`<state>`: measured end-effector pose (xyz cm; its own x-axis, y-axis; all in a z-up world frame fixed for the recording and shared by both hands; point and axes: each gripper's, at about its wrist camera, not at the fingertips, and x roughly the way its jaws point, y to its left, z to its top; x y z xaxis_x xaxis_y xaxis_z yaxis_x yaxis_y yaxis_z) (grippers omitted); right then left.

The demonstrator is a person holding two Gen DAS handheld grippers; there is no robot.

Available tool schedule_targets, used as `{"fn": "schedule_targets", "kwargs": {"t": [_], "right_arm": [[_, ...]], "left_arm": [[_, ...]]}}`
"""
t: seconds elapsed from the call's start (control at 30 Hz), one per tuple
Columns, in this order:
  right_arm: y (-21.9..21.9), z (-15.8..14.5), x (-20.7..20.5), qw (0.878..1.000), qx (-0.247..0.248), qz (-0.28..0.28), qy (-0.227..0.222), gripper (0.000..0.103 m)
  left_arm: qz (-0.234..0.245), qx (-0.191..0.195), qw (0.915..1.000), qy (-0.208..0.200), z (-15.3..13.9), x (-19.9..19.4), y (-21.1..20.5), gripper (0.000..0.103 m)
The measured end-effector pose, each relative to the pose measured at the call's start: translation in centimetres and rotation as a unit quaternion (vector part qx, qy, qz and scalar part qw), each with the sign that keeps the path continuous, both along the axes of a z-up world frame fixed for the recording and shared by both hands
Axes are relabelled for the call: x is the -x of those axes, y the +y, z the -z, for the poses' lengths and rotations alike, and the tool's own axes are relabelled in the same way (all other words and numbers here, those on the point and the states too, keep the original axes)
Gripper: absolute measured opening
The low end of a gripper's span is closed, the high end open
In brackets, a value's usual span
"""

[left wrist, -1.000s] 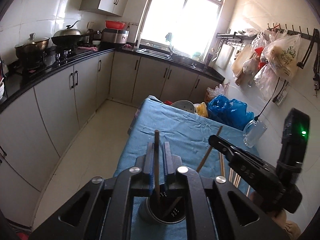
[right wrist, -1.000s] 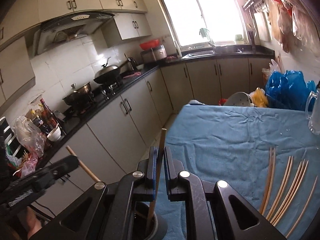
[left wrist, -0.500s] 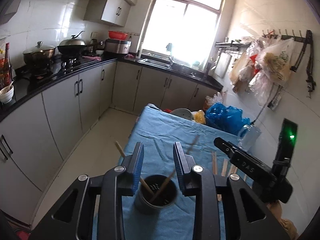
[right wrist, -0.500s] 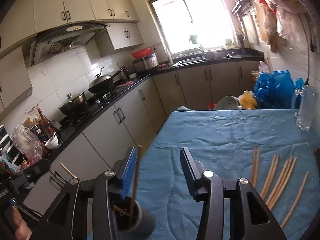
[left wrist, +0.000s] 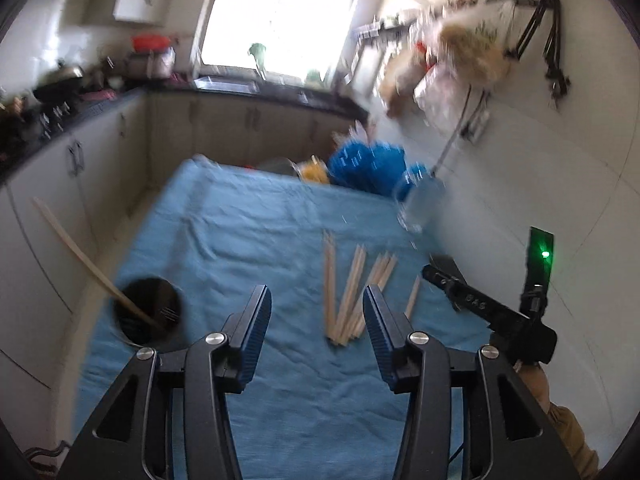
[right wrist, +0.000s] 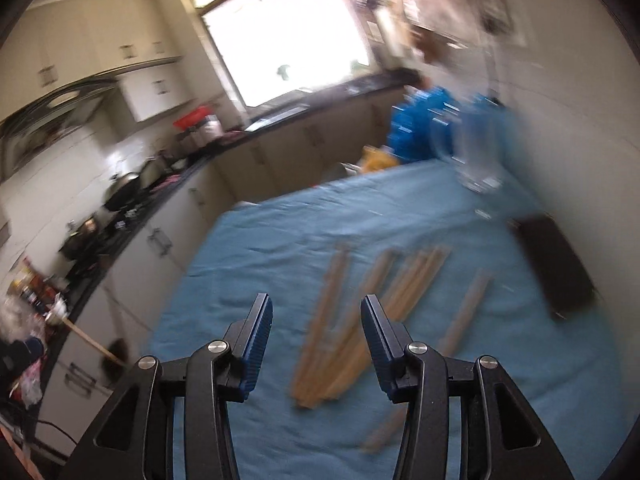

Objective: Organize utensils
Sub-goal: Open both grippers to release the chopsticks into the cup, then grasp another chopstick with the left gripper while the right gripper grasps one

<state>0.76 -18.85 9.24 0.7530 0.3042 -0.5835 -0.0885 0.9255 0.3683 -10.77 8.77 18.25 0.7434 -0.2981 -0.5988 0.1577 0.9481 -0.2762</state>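
Several wooden chopsticks (left wrist: pixel 352 292) lie fanned out on the blue cloth (left wrist: pixel 248 232). My left gripper (left wrist: pixel 315 300) hovers just short of them, its jaws opening and nothing between them. The black utensil cup (left wrist: pixel 146 316) stands at the cloth's left edge with one chopstick (left wrist: pixel 80 256) leaning out of it. My right gripper (right wrist: pixel 316 304) is open and empty over the near ends of the same chopsticks (right wrist: pixel 360 312). The cup (right wrist: pixel 114 360) shows as a blur at that view's lower left. In the left wrist view the right gripper (left wrist: pixel 444 276) reaches in from the right.
A glass jug (left wrist: pixel 420 204) stands by the right wall, with blue plastic bags (left wrist: pixel 368 168) behind the table. A dark flat object (right wrist: pixel 552 264) lies on the cloth at the right. Kitchen cabinets (left wrist: pixel 72 168) run along the left, past the table's left edge.
Both grippers let go of their chopsticks over the cup and opened. They then swung right, from the cup to the chopsticks lying on the cloth.
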Motion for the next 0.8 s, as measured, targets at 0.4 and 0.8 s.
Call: {"fn": "schedule_targets", "kwargs": {"t": [0.4,0.8], "right_arm": [[-8.2,8.0,-1.7,0.996,-0.028,0.014,0.082,0.050],[-8.3,10.5,-4.6,0.996,-0.066,-0.001,0.058,0.050]], "left_arm": [[0.045,-0.008,0.9926,0.113,11.4,-13.2,-8.2,0.017],[0.023,0.005,0.9853,0.169,15.9,-22.1,-9.1,0.011]]}}
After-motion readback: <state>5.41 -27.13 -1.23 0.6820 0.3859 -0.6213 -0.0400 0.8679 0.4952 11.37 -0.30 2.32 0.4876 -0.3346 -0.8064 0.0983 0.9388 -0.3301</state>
